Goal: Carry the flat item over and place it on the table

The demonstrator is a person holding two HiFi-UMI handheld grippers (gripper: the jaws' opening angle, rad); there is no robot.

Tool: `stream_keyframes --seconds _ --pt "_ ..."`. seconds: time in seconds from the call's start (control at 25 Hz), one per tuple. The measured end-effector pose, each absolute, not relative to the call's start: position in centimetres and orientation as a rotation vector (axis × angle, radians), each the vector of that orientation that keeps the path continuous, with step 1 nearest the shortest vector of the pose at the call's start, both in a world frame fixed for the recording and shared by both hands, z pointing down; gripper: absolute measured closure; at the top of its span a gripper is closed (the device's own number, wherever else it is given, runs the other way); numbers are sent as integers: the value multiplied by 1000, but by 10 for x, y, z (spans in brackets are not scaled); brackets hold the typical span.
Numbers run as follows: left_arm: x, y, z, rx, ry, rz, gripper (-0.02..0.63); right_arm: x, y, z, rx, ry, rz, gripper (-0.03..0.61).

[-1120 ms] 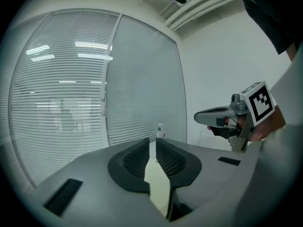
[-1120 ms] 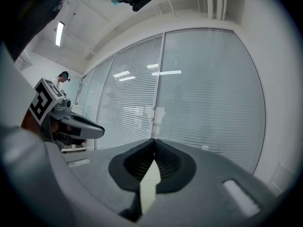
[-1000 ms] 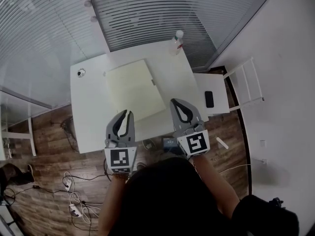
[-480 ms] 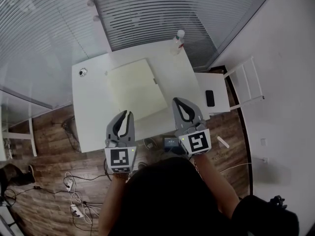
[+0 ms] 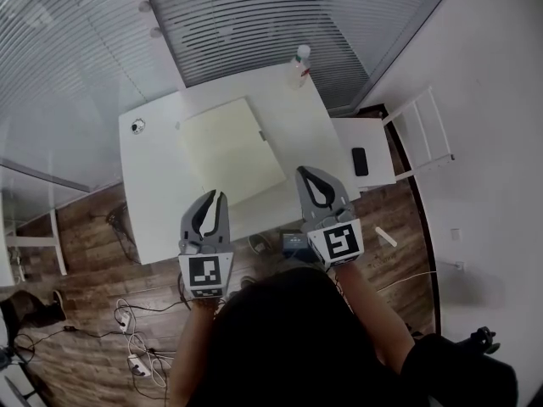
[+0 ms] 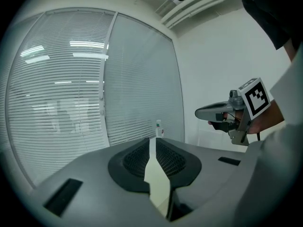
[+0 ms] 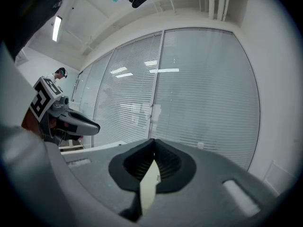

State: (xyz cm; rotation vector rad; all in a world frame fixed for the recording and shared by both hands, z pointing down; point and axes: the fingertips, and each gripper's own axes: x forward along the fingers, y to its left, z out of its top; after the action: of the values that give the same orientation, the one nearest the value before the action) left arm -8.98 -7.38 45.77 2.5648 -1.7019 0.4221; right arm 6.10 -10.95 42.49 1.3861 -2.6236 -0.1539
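Pale board flat on the table, toward its middle. Left gripper and right gripper above the table's near edge, both pressed together, empty. Placing seemingly done; next, draw back clear.

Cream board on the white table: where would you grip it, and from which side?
The cream board lies flat on the table, thin and wide. Best guess: take its near edge, close to both corners, from the person's side, jaws rolled to pinch top and bottom. It may first need sliding past the table's rim.
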Motion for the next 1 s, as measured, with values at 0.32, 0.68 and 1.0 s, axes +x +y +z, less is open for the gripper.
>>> stream_keyframes --seconds 0.32,0.68,1.0 --pt "-91 -79 461 2557 -1700 451 561 64 -115 434 1381 -2625 -139 581" --pt "-92 -84 473 2521 -1693 484 561 64 -125 444 1359 -2635 -94 581" --pt "-102 -83 487 2444 -1732 510 561 62 -137 454 1311 -2653 -64 581"
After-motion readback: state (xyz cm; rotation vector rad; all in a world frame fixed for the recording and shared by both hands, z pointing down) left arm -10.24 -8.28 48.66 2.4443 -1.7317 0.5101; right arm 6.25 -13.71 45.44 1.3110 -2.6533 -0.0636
